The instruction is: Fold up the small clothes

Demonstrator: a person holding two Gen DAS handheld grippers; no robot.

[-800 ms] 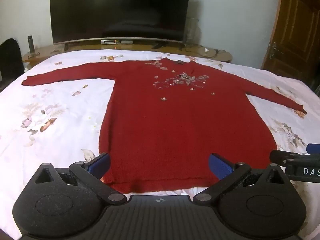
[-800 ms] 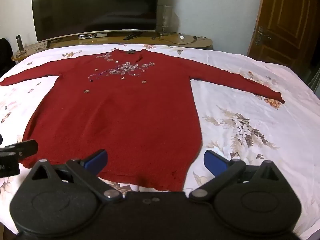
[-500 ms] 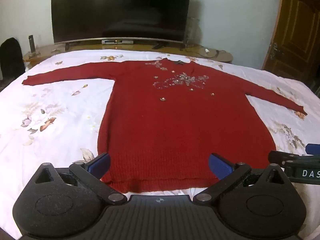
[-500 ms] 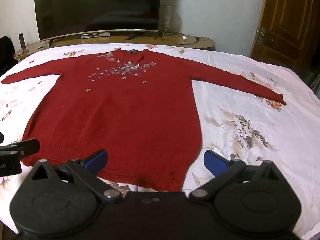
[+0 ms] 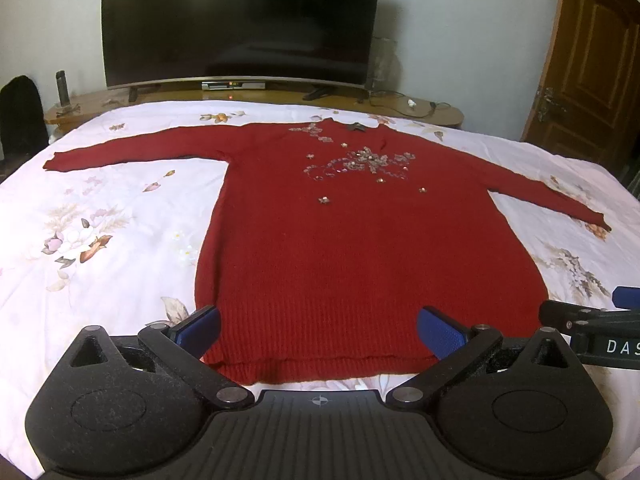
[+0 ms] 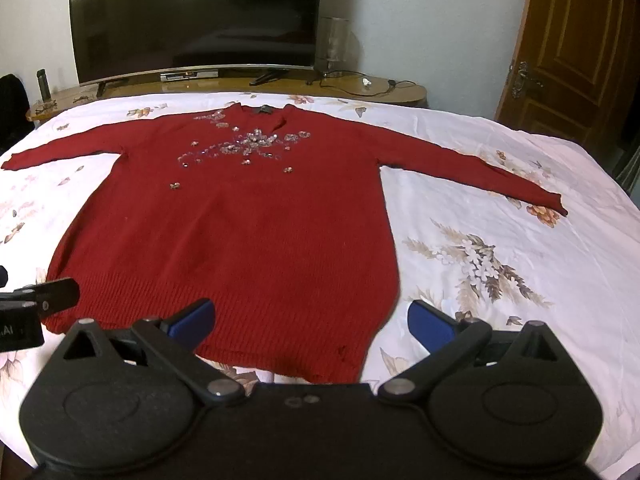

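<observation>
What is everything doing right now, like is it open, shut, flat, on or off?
Red sweater: flat, unfolded, both sleeves spread out.
Left tongs: open, holding nothing, above the hem.
Right tongs: open, holding nothing, above the hem's right corner.
TV: screen dark.
Door: shut.
Bed sheet: spread smooth under the sweater.

Readable: white "DAS", cut off at frame edge, on right gripper (image 5: 600, 330) body in left wrist view. Partial white "AI" on left gripper (image 6: 24, 312) body, right wrist view.
</observation>
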